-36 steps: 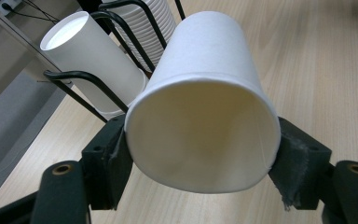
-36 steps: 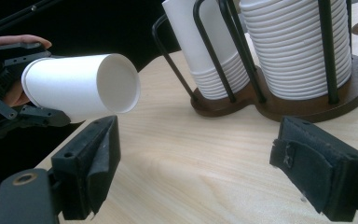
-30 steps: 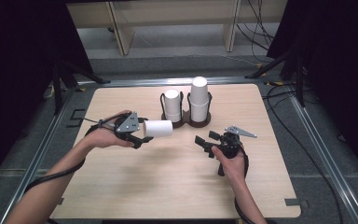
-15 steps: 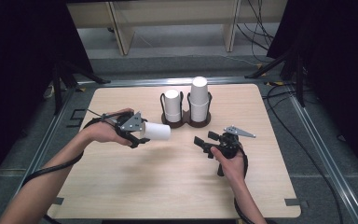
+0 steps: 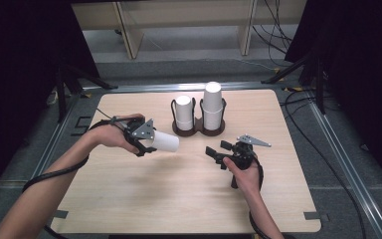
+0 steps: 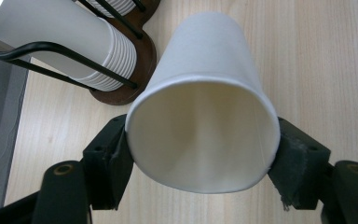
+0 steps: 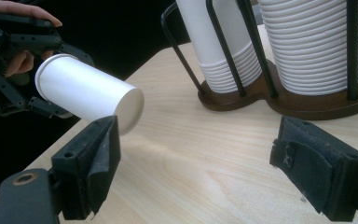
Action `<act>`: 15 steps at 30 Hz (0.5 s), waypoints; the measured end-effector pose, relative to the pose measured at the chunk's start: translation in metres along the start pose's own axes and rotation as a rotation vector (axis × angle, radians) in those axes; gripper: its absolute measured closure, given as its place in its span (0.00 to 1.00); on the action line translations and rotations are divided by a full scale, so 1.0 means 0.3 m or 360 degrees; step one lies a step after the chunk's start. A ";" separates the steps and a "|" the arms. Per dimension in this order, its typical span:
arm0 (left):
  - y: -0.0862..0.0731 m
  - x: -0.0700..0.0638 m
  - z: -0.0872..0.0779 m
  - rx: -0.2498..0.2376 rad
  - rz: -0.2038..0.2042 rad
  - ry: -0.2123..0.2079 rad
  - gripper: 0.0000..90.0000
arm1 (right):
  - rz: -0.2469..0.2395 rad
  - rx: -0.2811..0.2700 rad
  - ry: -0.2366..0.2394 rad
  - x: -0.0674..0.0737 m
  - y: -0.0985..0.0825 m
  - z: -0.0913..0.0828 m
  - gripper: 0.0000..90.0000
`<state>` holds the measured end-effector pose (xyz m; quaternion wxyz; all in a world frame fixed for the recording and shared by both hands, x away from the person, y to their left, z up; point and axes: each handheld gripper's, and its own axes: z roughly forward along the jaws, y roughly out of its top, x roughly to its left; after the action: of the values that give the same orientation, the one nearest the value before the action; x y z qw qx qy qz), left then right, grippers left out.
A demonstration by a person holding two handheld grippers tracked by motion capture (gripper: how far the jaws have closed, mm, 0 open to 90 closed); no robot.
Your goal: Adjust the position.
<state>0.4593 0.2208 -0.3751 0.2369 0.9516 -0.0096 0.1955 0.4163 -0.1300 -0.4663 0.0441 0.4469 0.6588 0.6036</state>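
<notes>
Left gripper fingers clamp the paper cup at its rim, held sideways above the bench, left of the cup rack. Right gripper fingers stand open. Recommend light pressure; the rim deforms easily.

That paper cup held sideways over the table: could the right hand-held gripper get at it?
Probably yes. The right hand-held gripper stands open, aimed toward the paper cup, with bare table between.
</notes>
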 end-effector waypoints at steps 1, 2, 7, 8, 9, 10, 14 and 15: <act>0.000 0.000 0.000 0.0000 0.0000 0.0000 0.33 | 0.0000 0.0000 0.0000 0.000 0.000 0.000 0.17; 0.000 0.000 0.000 0.0010 0.0005 -0.0005 0.33 | -0.0013 0.0003 0.0014 0.000 -0.002 0.004 0.17; 0.004 0.005 -0.003 0.0051 0.0031 -0.0026 0.33 | -0.0016 0.0020 0.0009 0.010 -0.001 0.011 0.17; 0.003 0.003 -0.002 0.0067 0.0023 -0.0050 0.33 | -0.0017 0.0025 0.0010 0.011 -0.001 0.012 0.17; 0.004 0.003 -0.002 0.0077 0.0031 -0.0048 0.33 | -0.0026 0.0028 0.0007 0.012 0.000 0.012 0.17; 0.004 0.003 -0.003 0.0085 0.0037 -0.0049 0.33 | -0.0026 0.0031 0.0008 0.014 0.000 0.014 0.17; 0.004 0.002 -0.005 0.0125 0.0044 -0.0077 0.33 | -0.0055 0.0062 0.0014 0.022 -0.003 0.024 0.17; 0.006 0.005 -0.006 0.0130 0.0064 -0.0075 0.33 | -0.0055 0.0062 0.0014 0.022 -0.003 0.024 0.17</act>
<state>0.4598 0.2201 -0.3723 0.1937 0.9644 -0.0263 0.1781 0.4161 -0.1203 -0.4659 0.0429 0.4335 0.6783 0.5917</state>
